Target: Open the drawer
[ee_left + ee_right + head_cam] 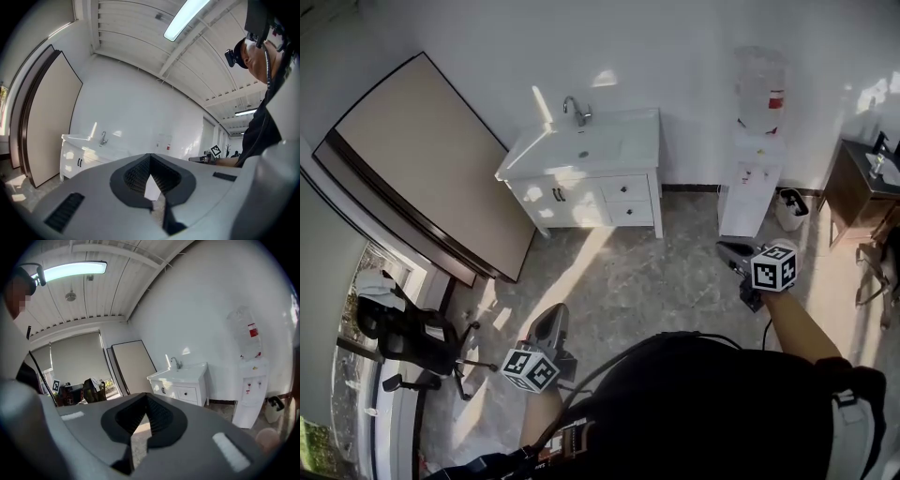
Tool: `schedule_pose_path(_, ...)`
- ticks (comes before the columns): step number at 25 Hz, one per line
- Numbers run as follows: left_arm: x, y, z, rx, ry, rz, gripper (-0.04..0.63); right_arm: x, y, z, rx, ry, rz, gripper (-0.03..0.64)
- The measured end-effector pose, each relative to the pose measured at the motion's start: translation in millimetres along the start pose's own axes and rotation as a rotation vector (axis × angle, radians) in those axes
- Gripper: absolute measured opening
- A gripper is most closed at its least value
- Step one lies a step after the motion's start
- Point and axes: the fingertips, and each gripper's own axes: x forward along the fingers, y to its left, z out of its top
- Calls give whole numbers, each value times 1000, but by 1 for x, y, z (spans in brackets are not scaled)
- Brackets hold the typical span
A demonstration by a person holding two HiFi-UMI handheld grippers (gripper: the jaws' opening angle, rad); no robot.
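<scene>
A white vanity cabinet with a sink and faucet stands against the far wall. Its two drawers sit shut on its right half, each with a small dark knob. My left gripper hangs over the floor well short of the cabinet, jaws together with nothing between them. My right gripper is further right, nearer the water dispenser, also shut and empty. The vanity appears mid-distance ahead in the right gripper view and as a smaller cabinet at the left of the left gripper view. Both grippers are far from the drawers.
A white water dispenser with a bottle on top stands right of the vanity, with a small bin beside it. A dark cabinet is at far right. A large beige panel leans at left, above a black office chair.
</scene>
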Motion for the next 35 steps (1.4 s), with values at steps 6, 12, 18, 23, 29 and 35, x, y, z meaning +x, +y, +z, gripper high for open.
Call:
schedule_pose_path(6,7,67,11,-14,20,-31,-9,59,15,0,11,13,-30,2)
schedule_pose_path(12,16,115,12,-39,18,4,-9,112,13,5,-3,52,-1,2)
schedule_pose_path(18,44,144,11,-46,26,74,-9,168,-21,19,8,79,57,2)
schedule_pose_path(23,99,157,23,-36,-4,146,-9,222,-73,45,-3,110,135,2)
schedule_pose_path(29,170,155,36,-27,-32,212,-9,272,-133,98,-42,130,229,2)
schedule_pose_path(35,233,152,34,-42,-24,262,-9,308,-189,121,-35,152,294,2)
